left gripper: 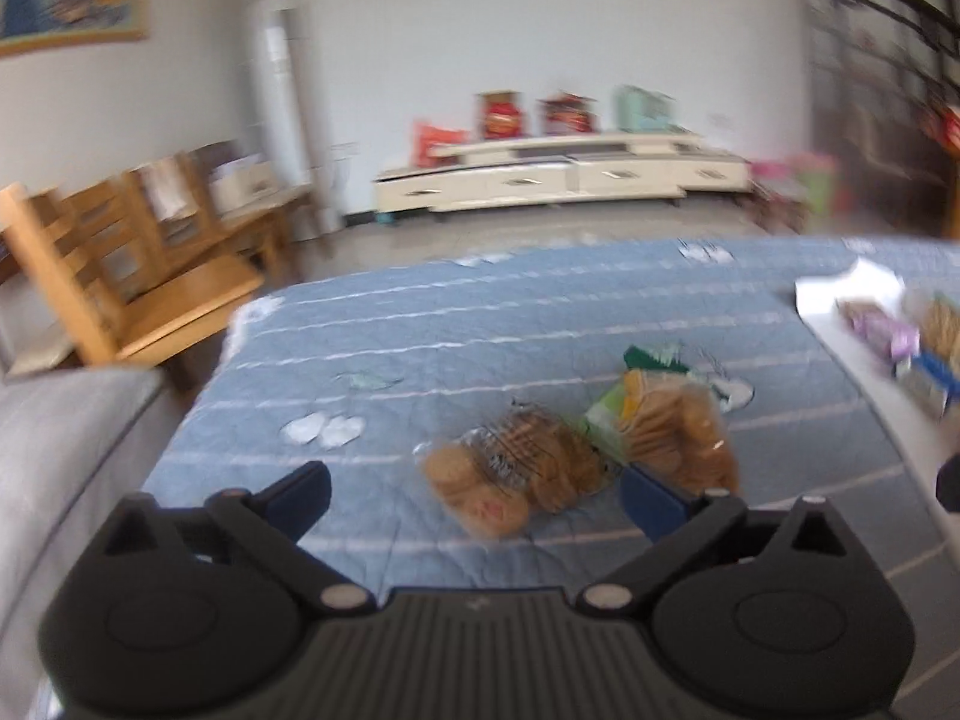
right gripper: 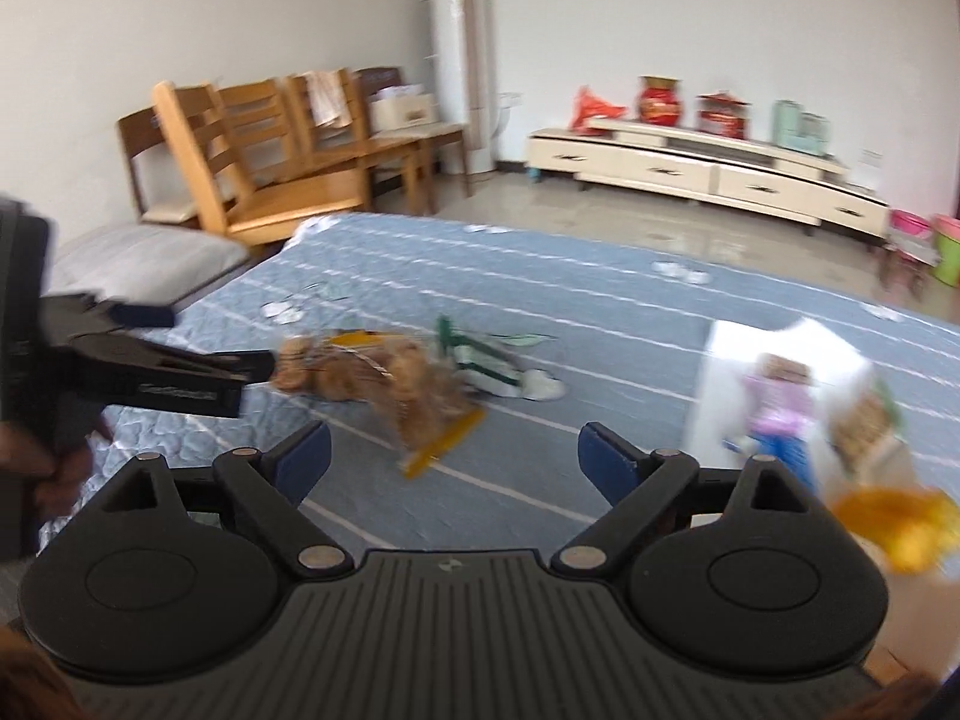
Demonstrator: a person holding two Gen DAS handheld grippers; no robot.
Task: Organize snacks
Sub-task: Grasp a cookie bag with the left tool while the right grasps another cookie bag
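Observation:
Two packs of round biscuits lie side by side on the blue quilt (left gripper: 420, 324): a clear pack (left gripper: 510, 480) and a green-and-yellow wrapped pack (left gripper: 672, 432). My left gripper (left gripper: 477, 501) is open, its fingers wide apart just short of the clear pack, and its pads do not press on it. In the right wrist view the same packs (right gripper: 372, 378) lie ahead and left of my right gripper (right gripper: 456, 462), which is open and holds nothing. The left gripper (right gripper: 204, 339) comes in from the left there, one finger tip at the packs' end.
A white box (right gripper: 720, 360) on the quilt's right side holds a purple pack (right gripper: 780, 402), a biscuit pack (right gripper: 864, 420) and a yellow pack (right gripper: 900, 522). It also shows as the white box (left gripper: 822, 312). Wooden chairs (right gripper: 252, 138) and a grey cushion (left gripper: 54, 438) stand left.

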